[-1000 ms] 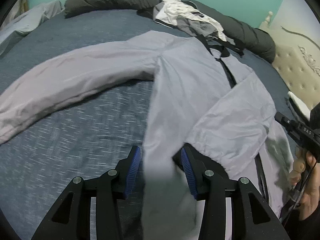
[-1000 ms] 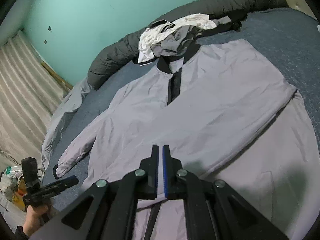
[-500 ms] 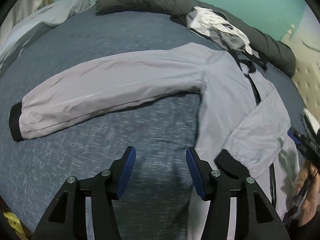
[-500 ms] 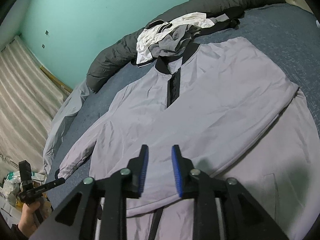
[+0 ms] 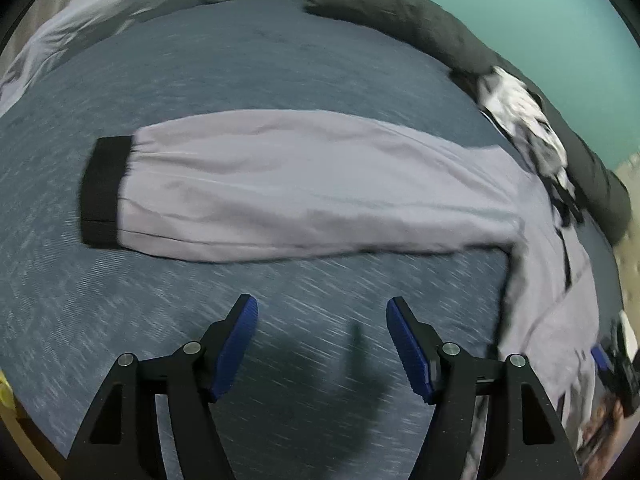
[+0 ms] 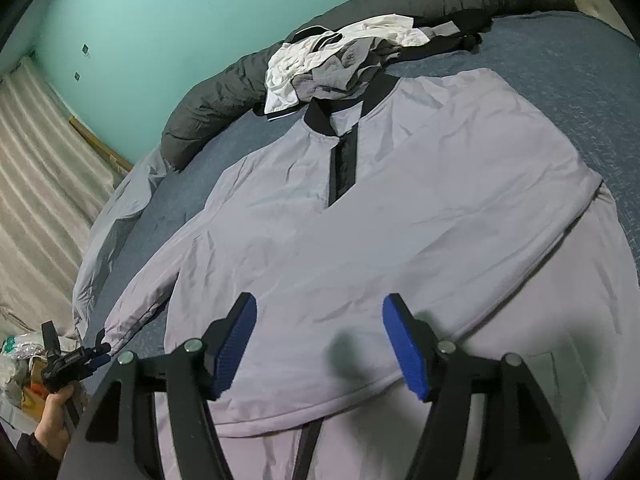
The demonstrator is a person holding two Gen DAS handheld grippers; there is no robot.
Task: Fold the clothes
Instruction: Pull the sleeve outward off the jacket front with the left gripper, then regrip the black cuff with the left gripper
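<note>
Left wrist view: left gripper (image 5: 322,340) has just opened, empty, now facing the spread sleeve (image 5: 288,184).
Right gripper (image 6: 318,344): just opened, releasing the jacket (image 6: 400,216).
Next: fold that sleeve inward.

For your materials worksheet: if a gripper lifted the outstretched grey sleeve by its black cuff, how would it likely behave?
The sleeve lies flat and creased, so it would probably drape limply. Its thin fabric looks light. The thicker cuff may grip better.

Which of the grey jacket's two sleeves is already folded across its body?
The sleeve ending near the right gripper; the other sleeve lies stretched out on the bed.
</note>
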